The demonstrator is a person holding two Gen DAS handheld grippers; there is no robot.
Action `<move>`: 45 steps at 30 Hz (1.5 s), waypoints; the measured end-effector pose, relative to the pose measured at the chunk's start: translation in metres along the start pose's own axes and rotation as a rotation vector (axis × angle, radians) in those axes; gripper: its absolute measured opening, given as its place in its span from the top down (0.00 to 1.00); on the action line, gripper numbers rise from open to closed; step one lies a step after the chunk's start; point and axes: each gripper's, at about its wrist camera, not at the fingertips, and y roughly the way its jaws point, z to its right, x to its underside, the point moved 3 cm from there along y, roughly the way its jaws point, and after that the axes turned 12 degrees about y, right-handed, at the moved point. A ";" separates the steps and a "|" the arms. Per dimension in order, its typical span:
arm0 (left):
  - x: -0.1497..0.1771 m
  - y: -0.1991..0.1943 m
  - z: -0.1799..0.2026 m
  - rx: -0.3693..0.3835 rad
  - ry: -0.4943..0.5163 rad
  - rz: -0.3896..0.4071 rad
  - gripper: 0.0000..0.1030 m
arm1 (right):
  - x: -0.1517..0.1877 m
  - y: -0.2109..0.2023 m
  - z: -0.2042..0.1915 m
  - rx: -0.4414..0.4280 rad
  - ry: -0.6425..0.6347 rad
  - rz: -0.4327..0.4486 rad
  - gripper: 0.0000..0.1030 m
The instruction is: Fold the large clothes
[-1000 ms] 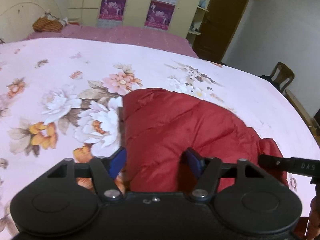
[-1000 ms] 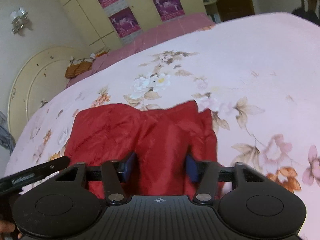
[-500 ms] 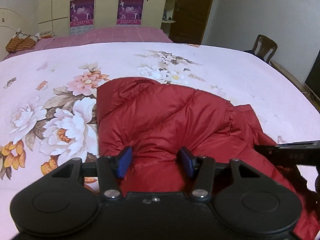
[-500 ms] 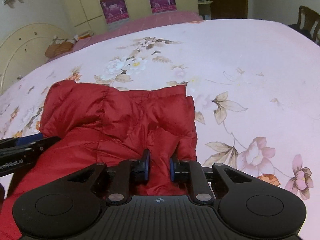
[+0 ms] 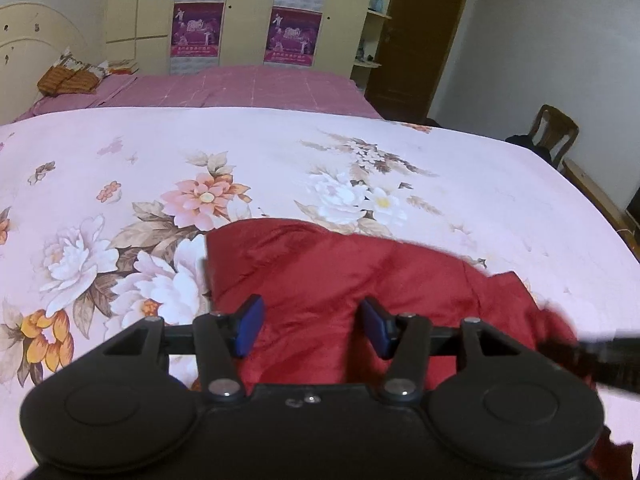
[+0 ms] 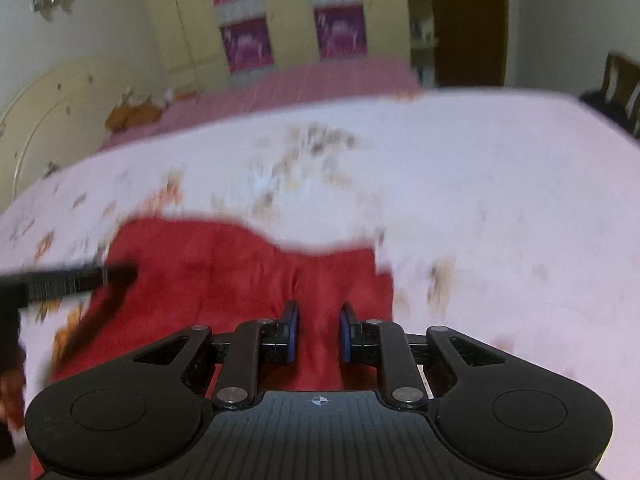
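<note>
Pinching a ridge of the red jacket (image 6: 248,272) between nearly closed jaws, your right gripper (image 6: 319,330) has taken its hold since a second ago; your left gripper (image 5: 312,326) straddles the jacket half open, gripping nothing yet.

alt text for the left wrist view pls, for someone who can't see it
A red padded jacket lies bunched on a pink floral bedspread, with the left tool low over its near edge, blue pads apart and red fabric between them. Behind the bed stand a cream wardrobe with purple posters, a brown door and a wooden chair.
</note>
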 end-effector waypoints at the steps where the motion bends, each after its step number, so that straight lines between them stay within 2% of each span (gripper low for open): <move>1: 0.001 0.001 0.000 0.003 0.008 -0.002 0.47 | 0.005 0.000 0.008 -0.017 0.043 -0.021 0.82; 7: 0.003 0.008 0.010 0.028 0.034 -0.009 0.46 | 0.021 -0.012 0.033 -0.060 0.173 -0.084 0.82; 9: 0.005 0.013 0.014 0.029 0.056 -0.016 0.46 | 0.016 -0.017 0.032 -0.028 0.134 -0.059 0.82; 11: 0.007 0.015 0.017 0.024 0.073 -0.018 0.47 | 0.005 -0.029 0.027 0.009 0.112 0.007 0.81; 12: 0.007 0.015 0.018 0.023 0.074 -0.018 0.47 | 0.000 -0.035 0.025 0.014 0.108 0.037 0.73; 13: 0.007 0.016 0.018 0.025 0.072 -0.018 0.47 | -0.006 -0.043 0.021 0.030 0.091 0.084 0.60; 15: 0.006 0.016 0.018 0.027 0.070 -0.020 0.47 | -0.013 -0.054 0.015 0.072 0.020 0.156 0.45; 16: 0.006 0.016 0.018 0.028 0.069 -0.020 0.47 | -0.016 -0.057 0.013 0.091 -0.001 0.182 0.44; 19: 0.007 0.017 0.021 0.027 0.079 -0.021 0.47 | -0.019 -0.055 0.006 0.049 -0.008 0.183 0.44; 22: 0.007 0.019 0.025 0.021 0.089 -0.027 0.47 | -0.015 -0.034 -0.016 0.033 -0.073 0.183 0.45; 23: 0.007 0.020 0.025 0.019 0.093 -0.028 0.47 | -0.013 -0.024 -0.021 0.035 -0.086 0.172 0.48; 24: 0.007 0.020 0.025 0.017 0.097 -0.031 0.47 | -0.011 -0.013 -0.024 0.032 -0.096 0.152 0.57; 25: 0.007 0.021 0.025 0.018 0.099 -0.032 0.47 | -0.009 -0.002 -0.025 0.039 -0.104 0.134 0.60; 28: 0.009 0.025 0.025 0.018 0.109 -0.037 0.45 | 0.001 0.030 -0.018 0.090 -0.114 0.102 0.60; 31: 0.012 0.032 0.026 0.013 0.125 -0.041 0.42 | 0.008 0.045 -0.010 0.120 -0.095 0.114 0.60; 33: 0.014 0.036 0.027 0.011 0.127 -0.039 0.41 | 0.013 0.052 -0.002 0.107 -0.046 0.118 0.60; 38: 0.013 0.027 0.027 0.001 0.130 -0.045 0.41 | 0.008 0.039 0.005 0.083 -0.028 0.104 0.60; 41: 0.013 0.012 0.023 0.011 0.087 -0.045 0.41 | 0.006 0.015 0.004 0.057 -0.001 0.126 0.59; 45: 0.015 -0.015 0.028 0.027 0.086 -0.021 0.41 | 0.014 -0.019 -0.005 -0.001 -0.028 0.152 0.59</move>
